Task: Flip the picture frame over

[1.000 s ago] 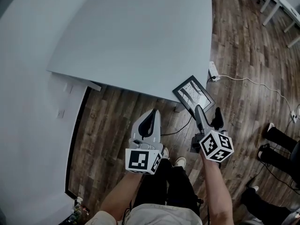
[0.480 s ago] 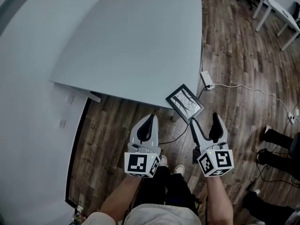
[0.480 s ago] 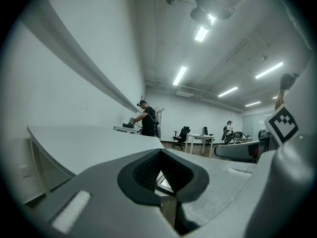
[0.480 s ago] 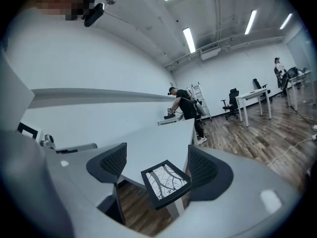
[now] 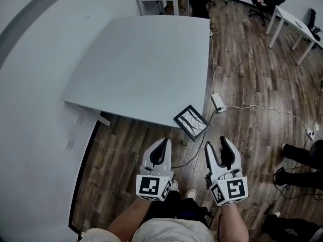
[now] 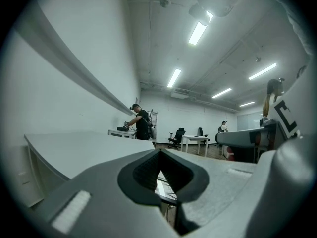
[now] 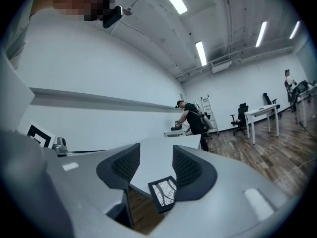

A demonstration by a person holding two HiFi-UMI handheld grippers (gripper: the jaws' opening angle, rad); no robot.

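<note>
Frame [image 5: 192, 122] face-up at table [image 5: 141, 64] corner

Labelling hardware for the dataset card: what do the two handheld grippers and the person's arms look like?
The left gripper and right gripper match: light grey bodies, black ribbed pads inside the jaws, a white cube with black square markers at each rear. Forearms are bare, no sleeves; light top, dark trousers.
</note>
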